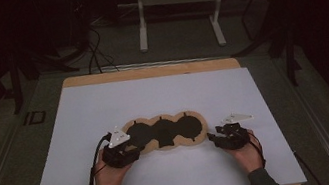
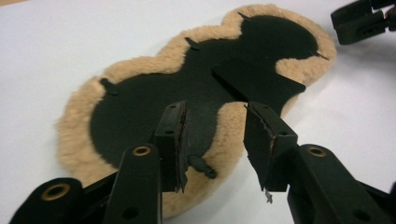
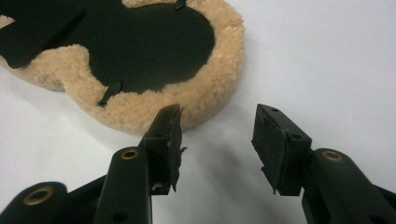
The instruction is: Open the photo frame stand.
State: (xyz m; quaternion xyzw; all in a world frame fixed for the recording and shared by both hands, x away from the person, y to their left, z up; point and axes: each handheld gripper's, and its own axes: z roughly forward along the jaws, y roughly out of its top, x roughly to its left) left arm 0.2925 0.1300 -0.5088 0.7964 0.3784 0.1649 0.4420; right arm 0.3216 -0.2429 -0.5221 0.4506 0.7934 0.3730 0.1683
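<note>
My left claw [image 2: 215, 140] hangs released over the fleece pad's [image 1: 164, 133] near rim; my right claw [image 3: 215, 140], also released, waits beside its far end. Pad lies mid-desk, nothing gripped yet.

A big white sheet [image 1: 153, 99] covers most of the table [image 1: 148, 71]. A strip of light brown wood shows along the far edge and the near edge. The floor [image 1: 0, 150] around the table is grey and dark. Behind the table stands a white frame [image 1: 180, 14] with two legs and flat feet. Black cables [image 1: 94, 56] lie on the floor at the back left. The room behind is very dark.
</note>
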